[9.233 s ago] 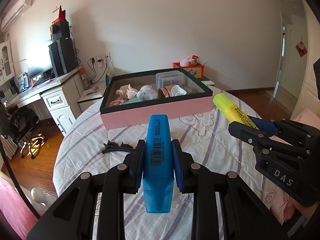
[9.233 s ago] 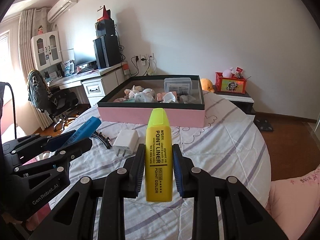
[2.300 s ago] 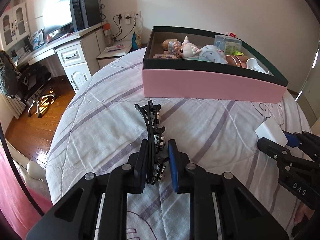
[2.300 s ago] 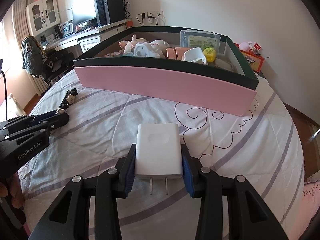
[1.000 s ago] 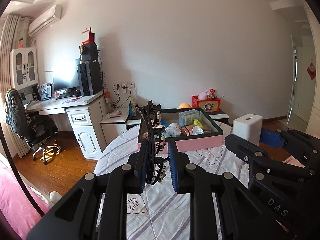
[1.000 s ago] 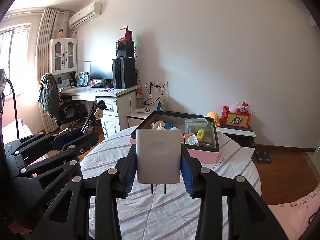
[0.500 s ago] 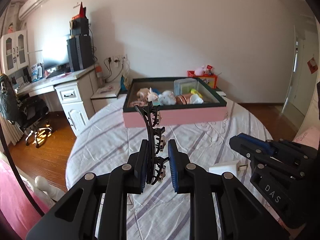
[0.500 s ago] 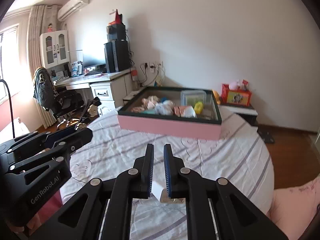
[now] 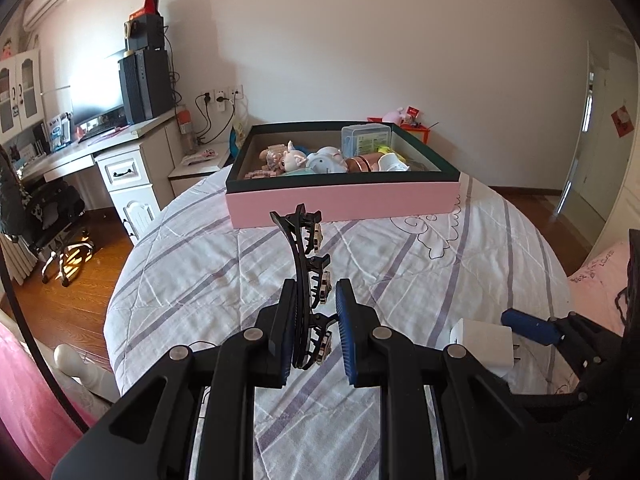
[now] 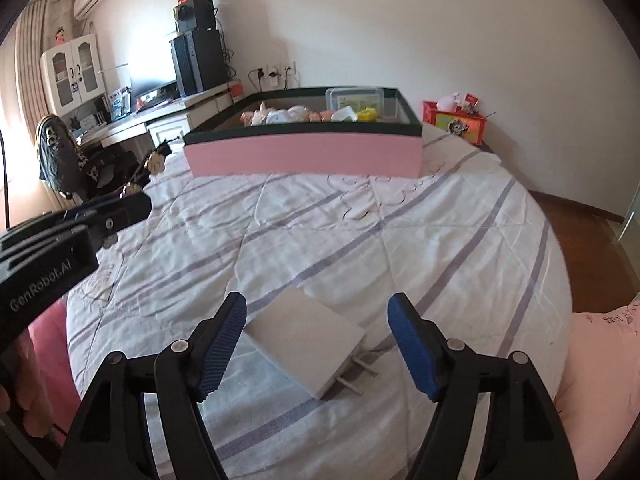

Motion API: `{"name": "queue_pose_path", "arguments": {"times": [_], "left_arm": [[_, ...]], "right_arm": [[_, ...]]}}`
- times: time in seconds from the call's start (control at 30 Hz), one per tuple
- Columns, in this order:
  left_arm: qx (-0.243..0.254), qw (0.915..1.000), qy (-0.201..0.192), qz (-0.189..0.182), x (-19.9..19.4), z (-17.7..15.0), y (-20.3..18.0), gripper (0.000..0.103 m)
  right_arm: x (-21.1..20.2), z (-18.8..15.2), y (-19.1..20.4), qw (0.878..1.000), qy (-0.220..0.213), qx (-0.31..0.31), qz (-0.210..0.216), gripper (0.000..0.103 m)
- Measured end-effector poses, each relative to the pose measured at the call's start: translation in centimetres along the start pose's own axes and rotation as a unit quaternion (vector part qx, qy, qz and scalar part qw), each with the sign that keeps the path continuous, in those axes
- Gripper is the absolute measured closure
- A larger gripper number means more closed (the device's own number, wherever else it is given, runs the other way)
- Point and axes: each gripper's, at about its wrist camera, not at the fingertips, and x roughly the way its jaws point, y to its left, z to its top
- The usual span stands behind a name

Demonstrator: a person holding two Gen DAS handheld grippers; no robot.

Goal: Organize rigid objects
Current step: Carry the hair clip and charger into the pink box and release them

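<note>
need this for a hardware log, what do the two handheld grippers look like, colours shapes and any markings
Both are black plastic two-finger grippers with angular, cut-out linkage arms joined by silver pivot pins. The left gripper has ribbed blue pads on its fingertips and white "GenRobot.AI" lettering on its side, readable in the right wrist view. The right gripper carries the same ribbed blue pads. No cables or sleeves are clearly visible.

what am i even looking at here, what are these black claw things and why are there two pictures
The claws are two-finger grippers, one in each of a person's hands, each carrying a forward-looking fisheye camera, hence two pictures. In the left one, the left gripper is shut on a black hair clip. In the right one, the right gripper is open above a white charger lying flat on the striped bedspread. Farther back sits a pink box already holding small toys.
</note>
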Motion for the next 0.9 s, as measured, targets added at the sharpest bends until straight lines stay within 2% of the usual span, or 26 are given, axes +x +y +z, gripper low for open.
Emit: {"name": "queue_pose_path", "arguments": {"times": [0.1,0.13,0.3,0.4,0.57,0.67,0.8,0.9], "left_arm": [[-0.001,1.0000,0.001,0.001,0.1,0.0,-0.1,0.084],[-0.001,1.0000,0.002,0.001,0.1,-0.1,-0.1,0.084],[0.002,1.0000,0.003,0.002,0.3,0.1,-0.3,0.084],[0.006,1.0000,0.004,0.001,0.6,0.8,-0.4,0.084],[0.018,0.9998,-0.011,-0.003,1.4,3.7,-0.4,0.084],[0.018,0.9995,-0.009,-0.023,3.1,6.5,-0.2,0.084],[0.032,0.9993,-0.010,-0.014,6.4,10.7,-0.1,0.084],[0.040,0.9992,-0.002,-0.005,9.6,13.3,0.1,0.084]], "right_arm": [[0.7,-0.5,0.4,1.000,0.006,-0.022,-0.009,0.030],[0.9,-0.6,0.3,1.000,0.008,-0.024,-0.010,0.038],[0.4,-0.2,0.2,0.999,-0.011,-0.030,-0.005,0.039],[-0.4,1.2,0.0,0.999,-0.031,-0.027,-0.001,0.038],[-1.5,5.6,-0.6,0.997,-0.071,-0.024,0.010,0.038],[-1.0,8.8,-1.0,0.996,-0.089,-0.028,0.013,0.038],[1.3,13.9,-1.9,0.994,-0.101,-0.035,0.007,0.038],[4.2,17.1,-2.6,0.995,-0.091,-0.032,0.004,0.038]]}}
